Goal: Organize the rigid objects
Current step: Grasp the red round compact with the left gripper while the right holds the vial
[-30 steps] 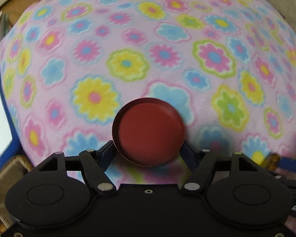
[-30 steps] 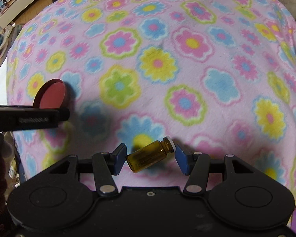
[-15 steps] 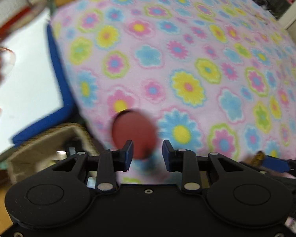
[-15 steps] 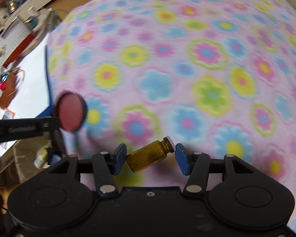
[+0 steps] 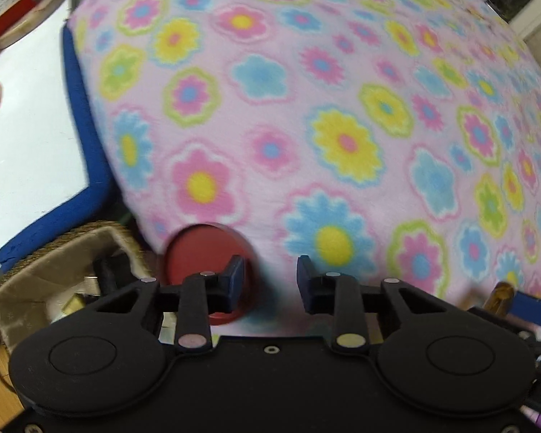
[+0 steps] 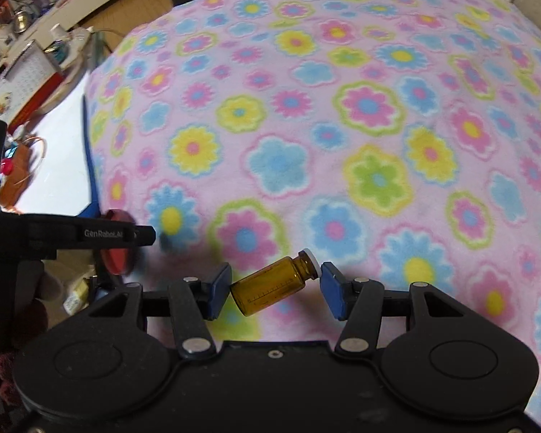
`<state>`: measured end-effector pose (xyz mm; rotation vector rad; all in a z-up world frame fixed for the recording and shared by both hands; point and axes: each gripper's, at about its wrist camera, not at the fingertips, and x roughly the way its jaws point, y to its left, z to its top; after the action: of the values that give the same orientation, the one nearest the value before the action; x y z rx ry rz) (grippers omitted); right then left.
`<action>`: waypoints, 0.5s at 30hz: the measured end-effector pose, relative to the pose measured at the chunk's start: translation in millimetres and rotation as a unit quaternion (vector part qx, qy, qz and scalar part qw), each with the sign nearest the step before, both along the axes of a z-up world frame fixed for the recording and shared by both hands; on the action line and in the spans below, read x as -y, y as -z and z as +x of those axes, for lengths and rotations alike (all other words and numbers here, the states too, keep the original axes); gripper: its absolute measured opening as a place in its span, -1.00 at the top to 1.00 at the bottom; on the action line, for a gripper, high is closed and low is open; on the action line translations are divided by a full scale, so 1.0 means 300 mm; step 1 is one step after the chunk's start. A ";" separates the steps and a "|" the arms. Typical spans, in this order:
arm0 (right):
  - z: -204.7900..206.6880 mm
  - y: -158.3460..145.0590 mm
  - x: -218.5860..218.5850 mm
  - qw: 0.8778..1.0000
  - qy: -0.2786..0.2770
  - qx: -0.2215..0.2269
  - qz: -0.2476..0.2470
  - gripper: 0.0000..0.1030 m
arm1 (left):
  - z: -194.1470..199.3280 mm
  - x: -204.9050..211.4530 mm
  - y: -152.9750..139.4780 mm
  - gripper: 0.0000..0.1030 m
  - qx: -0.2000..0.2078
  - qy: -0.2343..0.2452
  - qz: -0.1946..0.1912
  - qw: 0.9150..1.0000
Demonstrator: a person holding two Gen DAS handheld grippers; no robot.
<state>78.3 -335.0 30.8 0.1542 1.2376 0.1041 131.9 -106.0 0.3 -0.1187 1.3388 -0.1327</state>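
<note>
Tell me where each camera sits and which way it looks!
Left wrist: sits on the left gripper, looking steeply down at the flowered blanket, a red lid and a woven basket; its jaws show.
Right wrist: sits on the right gripper, looking down at the blanket; its jaws grip an amber vial.
Shared: blanket, red lid, amber vial; each view also catches the other gripper.

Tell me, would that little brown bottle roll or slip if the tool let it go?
Probably. The brown bottle is a smooth round glass-like vial, pinched end to end and tilted in the right tool, so it could pivot or slip. Dropped on its side it would likely roll, though the fleecy flowered blanket should slow it. It looks empty, so light.
</note>
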 end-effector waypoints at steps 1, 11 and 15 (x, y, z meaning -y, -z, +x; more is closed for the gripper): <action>0.008 0.006 -0.021 1.000 -0.006 0.000 0.007 -0.04 | -0.002 -0.024 -0.006 0.38 0.002 -0.005 0.004 1.000; 0.042 0.045 -0.147 0.998 -0.047 -0.009 0.041 -0.04 | -0.014 -0.108 -0.012 0.22 -0.002 -0.021 -0.009 1.000; 0.036 0.039 -0.126 0.998 -0.048 -0.005 0.036 -0.04 | -0.017 -0.042 0.030 -0.12 -0.010 0.009 0.001 1.000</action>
<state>89.0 -297.2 19.1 0.1576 1.2512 0.2304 126.9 -93.5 -8.5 -0.1053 1.3606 -0.1460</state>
